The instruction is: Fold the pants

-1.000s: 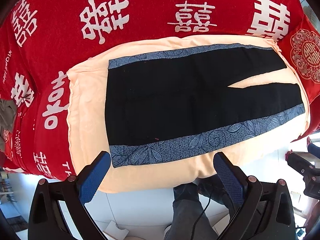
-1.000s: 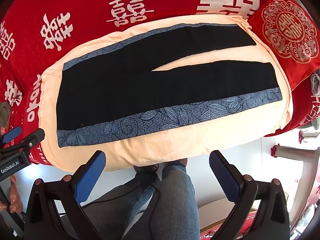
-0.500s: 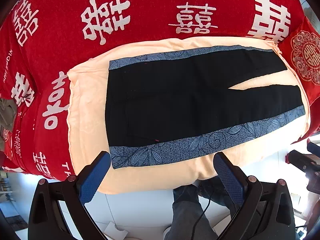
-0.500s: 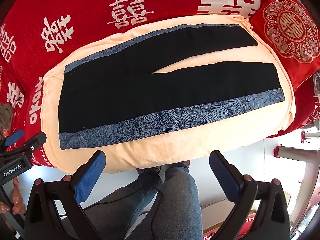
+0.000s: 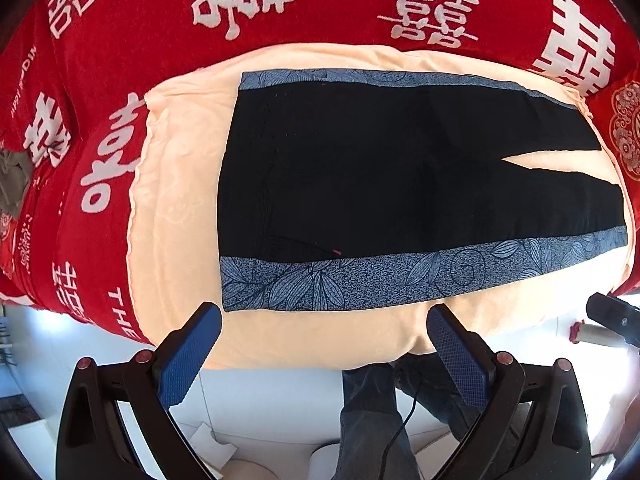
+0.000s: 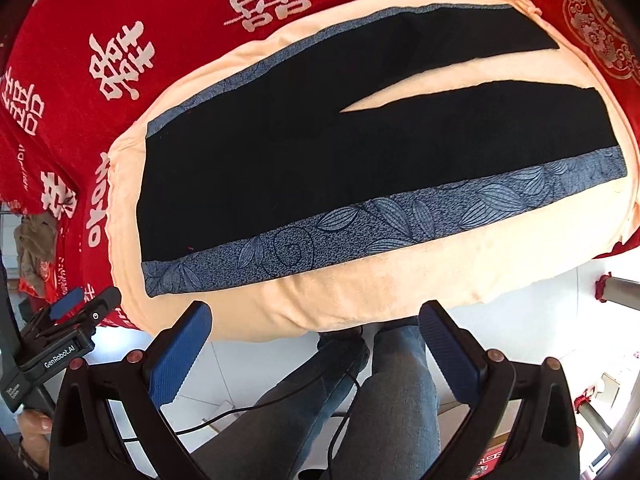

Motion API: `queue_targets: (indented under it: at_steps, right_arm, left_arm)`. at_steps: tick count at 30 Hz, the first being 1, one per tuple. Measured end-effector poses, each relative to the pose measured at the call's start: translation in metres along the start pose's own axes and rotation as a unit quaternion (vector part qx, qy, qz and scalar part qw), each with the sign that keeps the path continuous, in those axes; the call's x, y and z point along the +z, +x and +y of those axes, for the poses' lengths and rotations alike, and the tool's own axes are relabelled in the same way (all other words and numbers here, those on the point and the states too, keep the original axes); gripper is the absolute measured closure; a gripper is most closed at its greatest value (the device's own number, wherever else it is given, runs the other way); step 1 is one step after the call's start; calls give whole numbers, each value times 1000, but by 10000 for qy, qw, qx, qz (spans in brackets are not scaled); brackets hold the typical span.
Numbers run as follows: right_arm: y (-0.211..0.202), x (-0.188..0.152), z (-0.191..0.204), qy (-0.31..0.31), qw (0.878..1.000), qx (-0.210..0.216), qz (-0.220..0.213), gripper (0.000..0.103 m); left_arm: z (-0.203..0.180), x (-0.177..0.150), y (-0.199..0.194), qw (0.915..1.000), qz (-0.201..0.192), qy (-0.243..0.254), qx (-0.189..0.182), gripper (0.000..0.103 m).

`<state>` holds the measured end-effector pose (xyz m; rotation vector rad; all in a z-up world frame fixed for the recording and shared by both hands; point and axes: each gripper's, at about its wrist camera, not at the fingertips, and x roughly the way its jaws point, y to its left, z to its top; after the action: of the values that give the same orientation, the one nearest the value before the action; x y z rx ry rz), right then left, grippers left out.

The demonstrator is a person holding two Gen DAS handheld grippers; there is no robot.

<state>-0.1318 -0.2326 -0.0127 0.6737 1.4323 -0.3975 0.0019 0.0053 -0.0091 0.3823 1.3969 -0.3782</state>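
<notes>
Black pants (image 5: 400, 176) with blue leaf-print side bands lying flat, unfolded, on peach blanket (image 5: 180, 184) over red bedspread (image 5: 340, 4); legs pointing right, slightly parted. Left gripper (image 5: 324, 322) and right gripper (image 6: 314, 318) hovering near blanket edge, jaws wide open, gripping nothing. Folding seemingly not begun; every fold remaining

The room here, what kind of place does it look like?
Probably a home bedroom: the pants lie flat on a peach sheet over a red cover with wedding characters, likely a bed, above a white tiled floor.
</notes>
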Motion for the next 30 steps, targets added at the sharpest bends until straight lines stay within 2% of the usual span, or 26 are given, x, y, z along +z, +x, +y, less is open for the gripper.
queue_targets:
  at_steps: [4, 8, 10, 11, 12, 14, 17, 23, 27, 28, 29, 30]
  right_arm:
    - [34, 4, -5, 257, 9972, 669, 219, 0]
    - [81, 3, -8, 584, 9836, 1630, 515, 0]
    - [107, 1, -6, 646, 9750, 2009, 693, 11]
    - [118, 0, -3, 626, 9722, 2116, 787, 27]
    - [132, -2, 0, 583, 9688, 2219, 935, 36]
    - [155, -7, 7, 497, 9640, 2356, 1131, 37]
    - [181, -13, 11, 402, 9616, 2471, 1124, 37]
    - [207, -14, 2, 684, 9505, 2908, 851, 37]
    - [213, -2, -1, 1065, 9349, 3334, 587, 39]
    - [215, 1, 0, 1159, 9299, 3442, 583, 47]
    - [213, 5, 0, 1221, 9229, 3600, 605, 77]
    - [209, 7, 2, 1266, 9150, 3784, 595, 93]
  left_arm:
    - [12, -3, 27, 9991, 37, -340, -234, 0]
    - [20, -8, 58, 9973, 18, -541, -501, 0]
    - [23, -12, 69, 9962, -55, -583, -644, 0]
    - [25, -14, 75, 9953, -82, -626, -729, 0]
    - [28, -17, 81, 9937, -71, -698, -873, 0]
    - [35, -20, 91, 9894, -52, -893, -1147, 0]
    - [45, -24, 105, 9805, 0, -1242, -1522, 0]
    - [49, -32, 124, 9753, 62, -1492, -1629, 0]
    - [50, -35, 133, 9663, 127, -1679, -1946, 0]
    - [50, -35, 134, 9650, 146, -1699, -1994, 0]
    - [48, -35, 136, 9631, 157, -1726, -2058, 0]
    - [47, -35, 136, 9606, 155, -1770, -2135, 0]
